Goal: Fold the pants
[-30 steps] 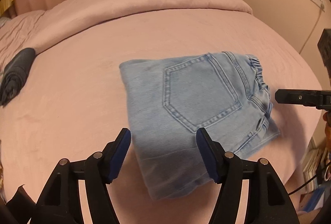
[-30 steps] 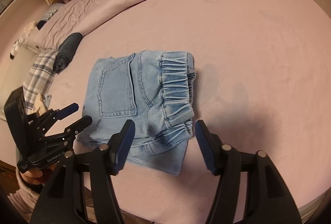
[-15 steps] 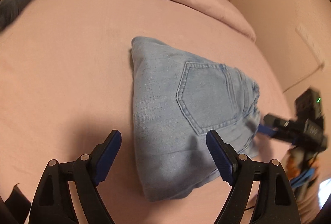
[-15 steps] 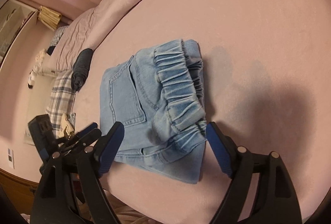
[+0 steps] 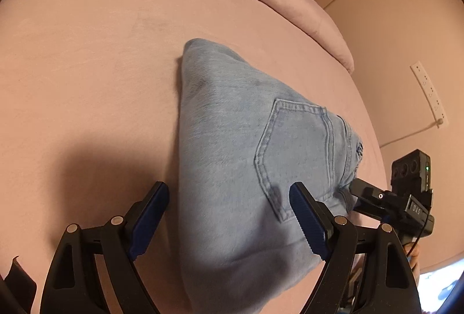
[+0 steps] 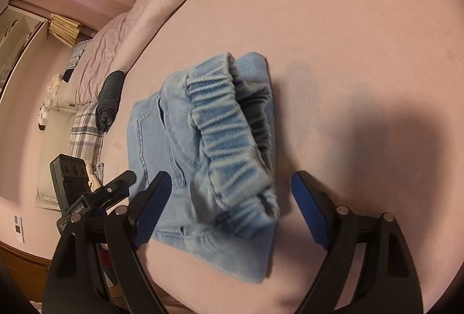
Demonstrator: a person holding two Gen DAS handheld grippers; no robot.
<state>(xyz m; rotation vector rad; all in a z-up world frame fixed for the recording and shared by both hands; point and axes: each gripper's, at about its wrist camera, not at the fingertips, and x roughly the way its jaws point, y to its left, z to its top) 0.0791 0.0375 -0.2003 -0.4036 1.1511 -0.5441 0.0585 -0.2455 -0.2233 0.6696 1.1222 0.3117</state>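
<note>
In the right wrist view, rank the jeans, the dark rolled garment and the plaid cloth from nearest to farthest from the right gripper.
1. jeans: folded on the bed, partly between the right gripper fingers.
2 and 3. plaid cloth and dark rolled garment: both far left at the bed's edge, touching; too close to call.

Folded light-blue denim pants (image 5: 246,169) lie on a pink bedspread (image 5: 101,67), back pocket up; the left gripper (image 5: 229,221) spreads its blue-padded fingers (image 5: 150,215) wide over the near fold; the right gripper (image 5: 355,188) meets the waistband edge, its tips apparently tucked behind the cloth.
</note>
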